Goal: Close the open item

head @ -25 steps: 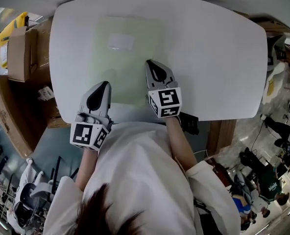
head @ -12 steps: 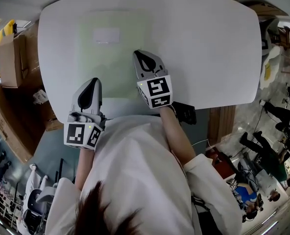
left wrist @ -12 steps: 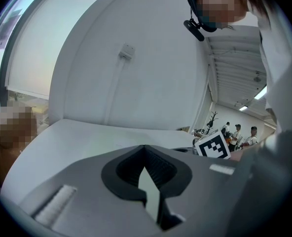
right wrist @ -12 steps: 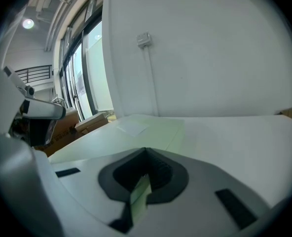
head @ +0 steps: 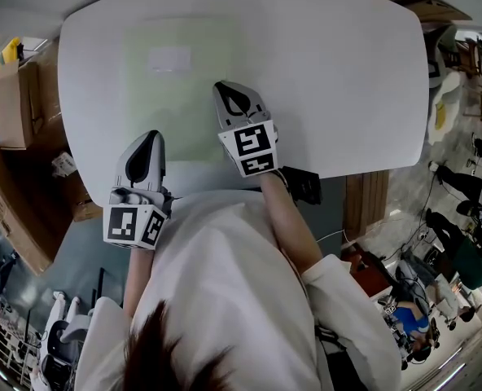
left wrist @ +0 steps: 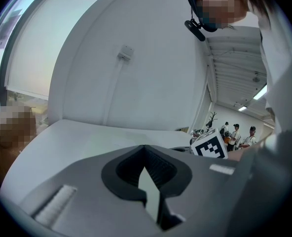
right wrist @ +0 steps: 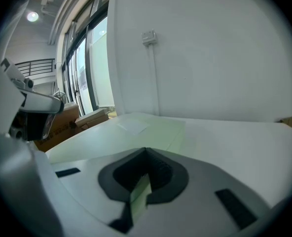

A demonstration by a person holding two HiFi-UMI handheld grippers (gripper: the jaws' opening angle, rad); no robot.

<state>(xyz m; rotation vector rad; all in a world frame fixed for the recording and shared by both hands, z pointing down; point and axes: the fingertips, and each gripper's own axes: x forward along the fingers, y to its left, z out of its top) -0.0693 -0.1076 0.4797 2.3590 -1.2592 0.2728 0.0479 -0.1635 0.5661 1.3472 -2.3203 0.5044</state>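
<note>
A flat pale green folder (head: 180, 88) with a white label (head: 169, 58) lies closed on the white table (head: 339, 80). My right gripper (head: 224, 86) hovers over the folder's near right part, jaws together and nothing between them. In the right gripper view the folder (right wrist: 151, 130) and its label (right wrist: 132, 126) lie just ahead of the gripper (right wrist: 146, 150). My left gripper (head: 146, 135) is at the table's near edge, by the folder's near left corner, also shut and empty. The left gripper view shows its joined tips (left wrist: 145, 147) and the right gripper's marker cube (left wrist: 209, 145).
Cardboard boxes (head: 17, 96) stand on the floor left of the table, with a yellow item (head: 1, 59) beyond them. A black object (head: 302, 184) and a wooden table leg (head: 367, 202) are below the near right edge. People stand far off at the right (left wrist: 237, 132).
The head view has shifted, so table and grippers sit a little further left in the picture. The right gripper has rolled slightly; both stay shut in place.
</note>
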